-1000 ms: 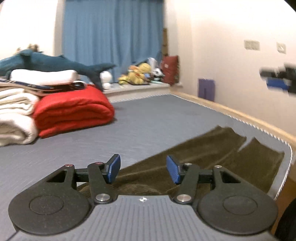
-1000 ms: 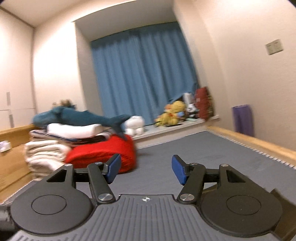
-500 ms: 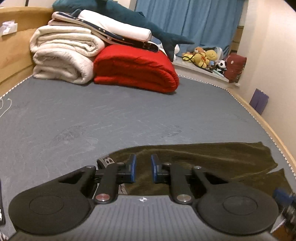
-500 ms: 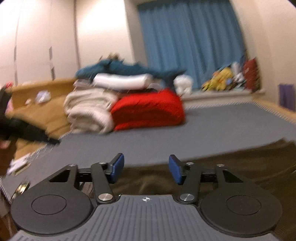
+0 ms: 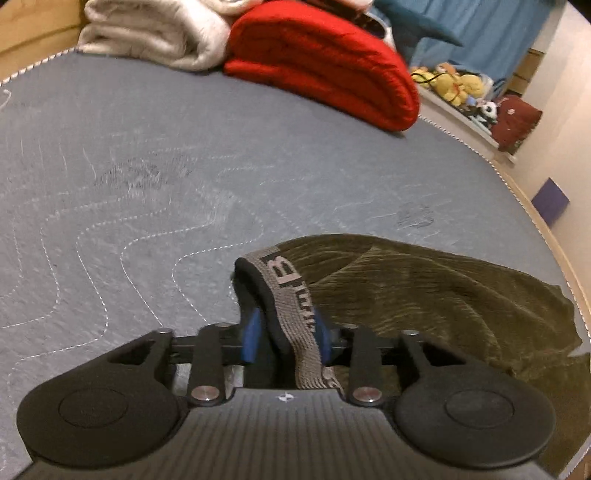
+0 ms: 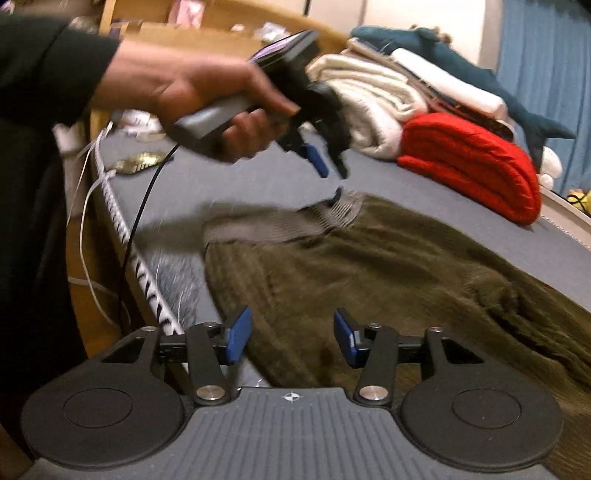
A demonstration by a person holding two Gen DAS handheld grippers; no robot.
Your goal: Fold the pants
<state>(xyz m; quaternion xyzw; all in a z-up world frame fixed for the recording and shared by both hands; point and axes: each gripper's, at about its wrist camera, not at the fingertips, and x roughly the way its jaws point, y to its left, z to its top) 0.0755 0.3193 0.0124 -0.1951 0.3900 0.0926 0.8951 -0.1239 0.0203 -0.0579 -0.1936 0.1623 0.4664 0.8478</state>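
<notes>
Pants (image 5: 424, 295) of olive corduroy lie spread across the grey mattress (image 5: 147, 166), their legs trailing off to the right of the left gripper (image 5: 286, 338). That gripper's blue pads (image 5: 249, 341) are closed on the grey knit waistband (image 5: 291, 295), which rises in a fold straight out of the jaws. In the right wrist view the left hand (image 6: 207, 96) carries its gripper just above the waistband corner, though motion blur hides the contact there. The right gripper (image 6: 291, 334) hovers with its jaws wide apart and holding nothing, olive fabric lying directly beyond and between them. Far ahead of both jaws sit a folded red blanket (image 5: 328, 62) and white blankets (image 5: 155, 29).
</notes>
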